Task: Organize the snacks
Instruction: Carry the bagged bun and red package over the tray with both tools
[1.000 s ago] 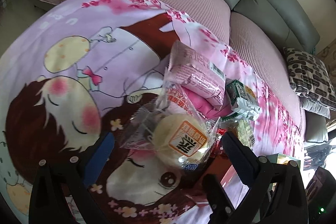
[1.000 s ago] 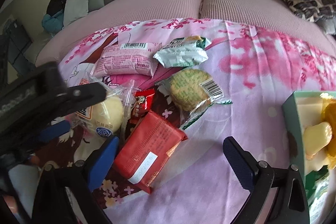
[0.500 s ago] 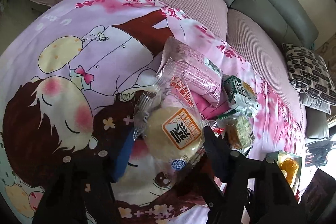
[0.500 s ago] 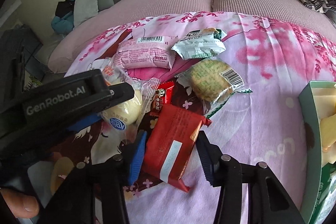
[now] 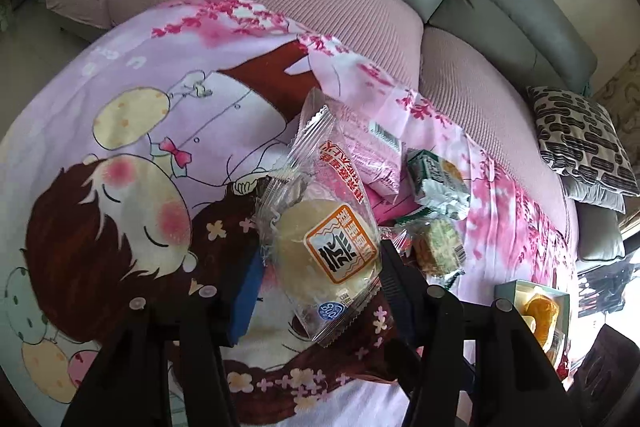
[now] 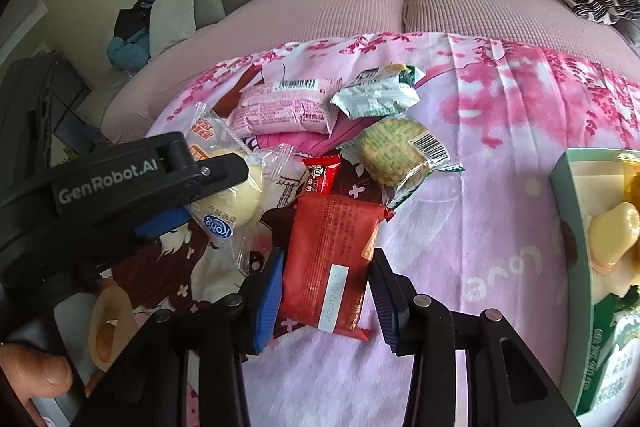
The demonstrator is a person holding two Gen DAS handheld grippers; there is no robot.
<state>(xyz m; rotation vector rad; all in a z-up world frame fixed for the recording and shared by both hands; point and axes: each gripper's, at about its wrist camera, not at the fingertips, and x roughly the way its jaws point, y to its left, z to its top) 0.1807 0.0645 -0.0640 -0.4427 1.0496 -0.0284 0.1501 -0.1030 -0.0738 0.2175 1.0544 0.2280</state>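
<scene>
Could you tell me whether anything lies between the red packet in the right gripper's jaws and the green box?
Nothing visible does: between the red packet and the green box is only bare pink blanket. The right gripper is closing around it.

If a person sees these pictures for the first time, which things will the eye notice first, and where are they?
First comes the cartoon blanket spread over the sofa, with a heap of wrapped snacks in its middle. The left gripper is closing around a clear-wrapped pale bun, and the right gripper is closing around a red packet at the near edge of the heap. At the right, a green box holds yellow snacks.
</scene>
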